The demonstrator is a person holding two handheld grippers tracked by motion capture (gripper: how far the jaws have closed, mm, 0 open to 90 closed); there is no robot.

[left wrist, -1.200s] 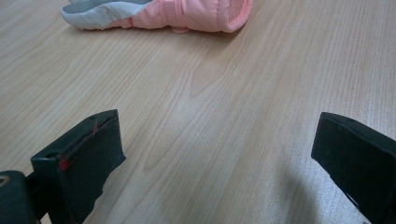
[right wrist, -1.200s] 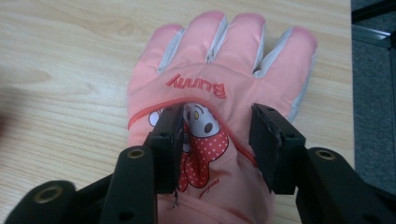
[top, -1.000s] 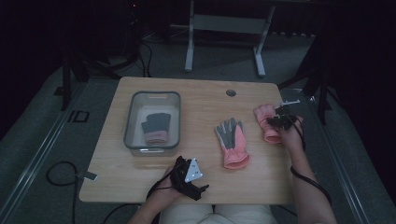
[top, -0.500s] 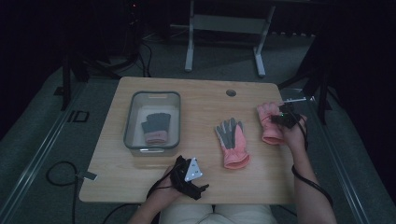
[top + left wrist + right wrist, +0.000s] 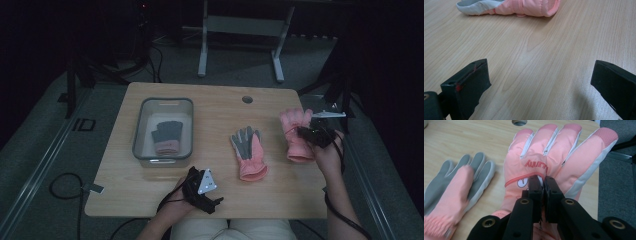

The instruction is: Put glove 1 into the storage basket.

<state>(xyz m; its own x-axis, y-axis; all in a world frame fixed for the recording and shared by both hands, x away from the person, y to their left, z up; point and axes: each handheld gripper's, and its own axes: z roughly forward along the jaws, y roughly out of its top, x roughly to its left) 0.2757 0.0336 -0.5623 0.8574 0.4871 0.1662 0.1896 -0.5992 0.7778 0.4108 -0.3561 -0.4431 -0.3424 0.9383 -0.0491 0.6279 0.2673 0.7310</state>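
A pink glove (image 5: 294,134) lies back up near the table's right edge, and my right gripper (image 5: 306,132) is shut on a pinch of fabric at its back. In the right gripper view the jaws meet on the pink glove (image 5: 541,152) just below its printed lettering, at the gripper tip (image 5: 543,181). A second pink glove (image 5: 249,152) lies grey palm up at mid table, also seen blurred (image 5: 454,195). My left gripper (image 5: 210,195) rests open near the front edge, jaws wide over bare wood (image 5: 539,82), with that second glove (image 5: 524,6) ahead of it.
A clear plastic bin (image 5: 162,101) stands at the left of the table with a dark grey glove (image 5: 167,135) inside. A round cable hole (image 5: 247,99) sits near the back edge. Metal stand legs (image 5: 240,25) are on the floor beyond.
My right gripper has closed on the right pink glove and risen a little, drawing its back up toward the person. The left gripper has stayed put.
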